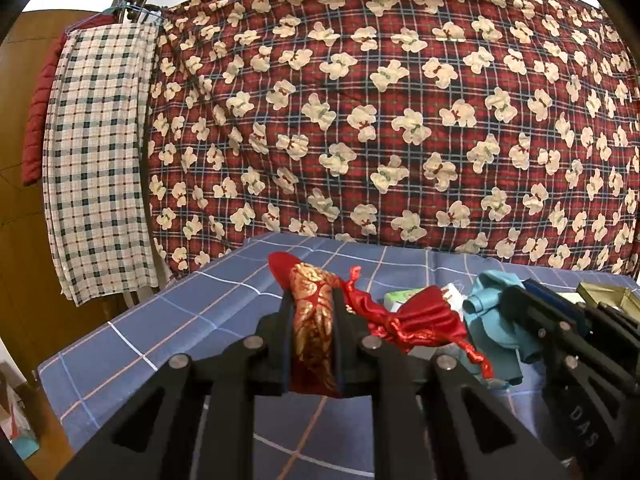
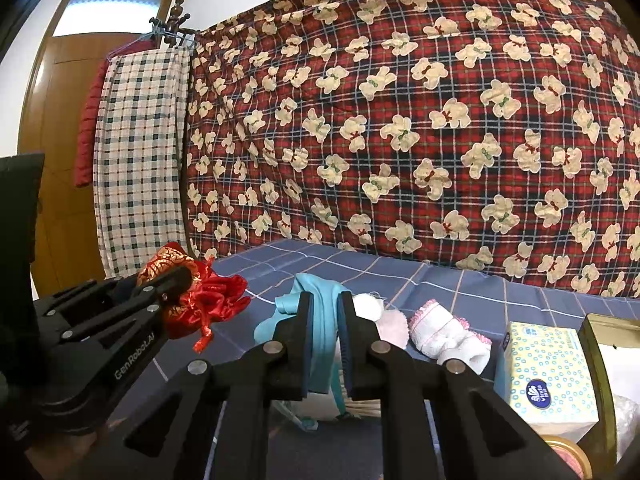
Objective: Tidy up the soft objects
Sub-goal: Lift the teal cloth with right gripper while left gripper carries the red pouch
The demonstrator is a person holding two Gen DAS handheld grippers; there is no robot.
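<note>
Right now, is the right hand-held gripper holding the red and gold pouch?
No, the right hand-held gripper is shut on the teal cloth.

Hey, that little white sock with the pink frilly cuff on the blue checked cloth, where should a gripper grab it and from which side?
Grip the white sock across its rolled middle, coming down from above. It lies flat on the blue cloth, clear on top, while the tissue box crowds its right side. Both grippers are occupied now.
</note>
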